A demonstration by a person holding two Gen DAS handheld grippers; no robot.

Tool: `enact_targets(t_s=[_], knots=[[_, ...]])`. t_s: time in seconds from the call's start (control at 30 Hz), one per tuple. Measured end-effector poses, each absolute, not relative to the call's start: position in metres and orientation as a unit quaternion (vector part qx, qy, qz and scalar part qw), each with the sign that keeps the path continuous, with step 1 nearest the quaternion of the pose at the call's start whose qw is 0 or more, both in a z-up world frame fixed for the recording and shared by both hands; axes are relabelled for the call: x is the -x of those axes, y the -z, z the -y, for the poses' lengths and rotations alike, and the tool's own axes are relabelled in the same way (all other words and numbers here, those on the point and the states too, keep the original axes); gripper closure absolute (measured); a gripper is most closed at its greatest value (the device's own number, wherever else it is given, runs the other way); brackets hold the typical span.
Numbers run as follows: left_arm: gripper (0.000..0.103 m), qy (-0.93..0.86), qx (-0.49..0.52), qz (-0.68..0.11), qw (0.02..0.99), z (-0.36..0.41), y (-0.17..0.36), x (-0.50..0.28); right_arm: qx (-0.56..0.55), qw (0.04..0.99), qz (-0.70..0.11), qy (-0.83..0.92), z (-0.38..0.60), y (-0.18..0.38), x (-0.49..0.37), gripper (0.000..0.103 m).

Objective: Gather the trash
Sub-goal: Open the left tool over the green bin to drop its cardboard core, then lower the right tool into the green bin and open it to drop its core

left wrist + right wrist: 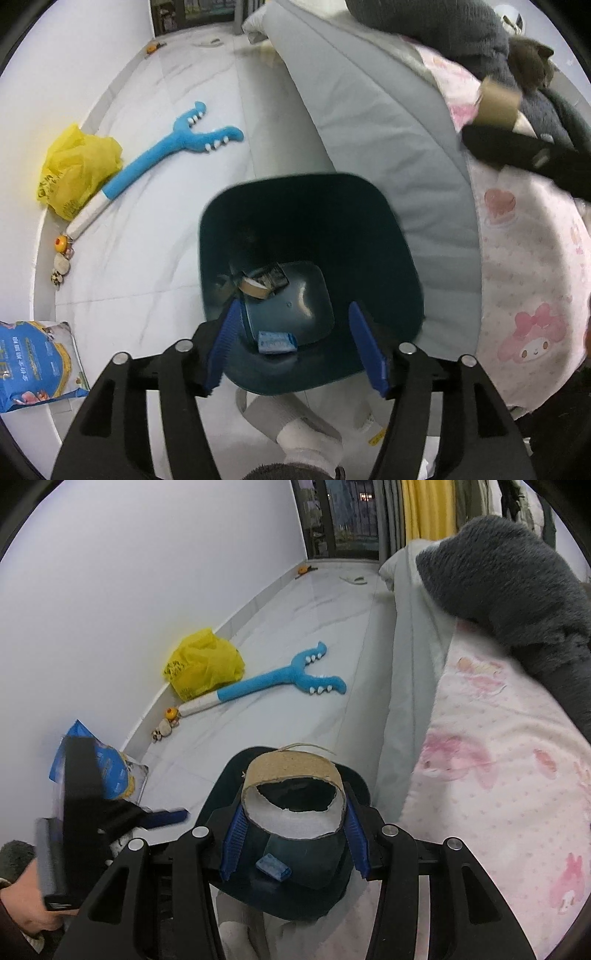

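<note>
Beside the bed (pixel 369 155), a dark teal trash bin (pixel 221 236) stood ready for scraps. Above it the right gripper (pixel 293 830) clamped a cardboard tube (pixel 291 771), seemingly for dropping; the left gripper (pixel 295 350) hung spread and empty over a small blue packet (pixel 277 341) lying inside.

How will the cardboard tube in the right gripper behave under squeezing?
The tube probably crushes easily: its wall looks thin and its rim torn. It looks hollow, so likely light. Being round, it may roll if dropped outside the bin.

One dark teal trash bin (pixel 399 258). One cardboard tube (pixel 295 794). One small blue packet (pixel 277 341) in the bin. One yellow plastic bag (pixel 75 170). One blue plush toy (pixel 177 147). One blue pet-food bag (pixel 33 363).
</note>
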State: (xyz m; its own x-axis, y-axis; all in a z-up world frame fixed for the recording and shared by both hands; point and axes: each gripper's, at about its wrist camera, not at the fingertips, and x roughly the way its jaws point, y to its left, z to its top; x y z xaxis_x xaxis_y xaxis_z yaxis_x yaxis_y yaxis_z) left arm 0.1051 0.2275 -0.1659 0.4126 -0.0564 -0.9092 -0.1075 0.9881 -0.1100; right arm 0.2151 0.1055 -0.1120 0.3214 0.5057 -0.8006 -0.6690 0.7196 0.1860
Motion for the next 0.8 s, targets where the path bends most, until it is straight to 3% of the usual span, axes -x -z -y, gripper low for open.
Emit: enact_targets(t_s=[0.8], knots=[[0.030, -0.028, 0.089, -0.389, 0.917, -0.261, 0.081, -0.072, 0.157, 0.741, -0.556, -0.343, -0.160, 0.215, -0.213, 0.054]])
